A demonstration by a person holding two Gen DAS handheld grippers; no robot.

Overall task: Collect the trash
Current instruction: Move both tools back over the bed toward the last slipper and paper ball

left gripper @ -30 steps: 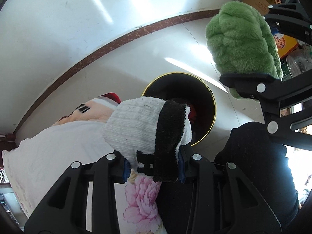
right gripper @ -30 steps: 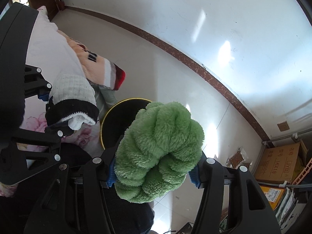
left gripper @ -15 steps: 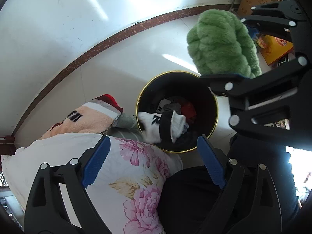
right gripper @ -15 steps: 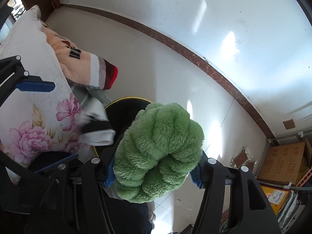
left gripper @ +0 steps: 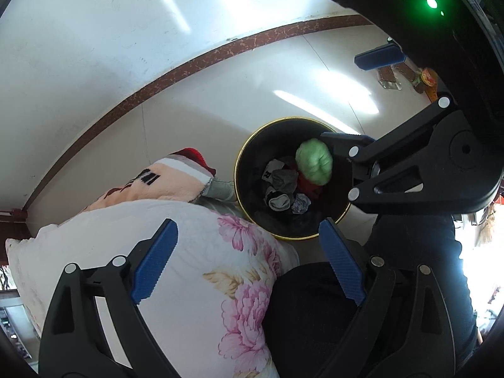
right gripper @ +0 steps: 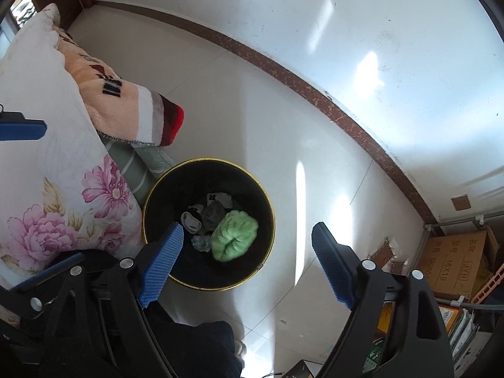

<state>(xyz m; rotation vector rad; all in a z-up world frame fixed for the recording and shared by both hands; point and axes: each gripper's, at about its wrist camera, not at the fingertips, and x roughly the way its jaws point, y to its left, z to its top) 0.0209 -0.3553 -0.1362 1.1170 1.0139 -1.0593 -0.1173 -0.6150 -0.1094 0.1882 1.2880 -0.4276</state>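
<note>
A black trash bin with a gold rim (left gripper: 242, 154) (right gripper: 271, 211) stands on the floor below both grippers. Inside lie a fluffy green item (left gripper: 314, 161) (right gripper: 234, 234), a white and black sock (left gripper: 278, 202) (right gripper: 191, 220) and several other small cloth pieces. My left gripper (left gripper: 249, 258) is open and empty above the near rim. My right gripper (right gripper: 249, 261) is open and empty above the bin; it also shows in the left wrist view (left gripper: 371, 110) over the bin's right side.
A floral white quilt (left gripper: 201, 271) (right gripper: 47, 157) and a peach blanket with a red edge (left gripper: 157, 182) (right gripper: 126, 110) lie left of the bin. Cardboard boxes (right gripper: 456, 264) stand by the wall at right. A person's dark trousers (left gripper: 315, 308) are near.
My left gripper opened and dropped the white and black sock into the bin. My right gripper then opened and the green item fell in too. Both grippers are now empty.
</note>
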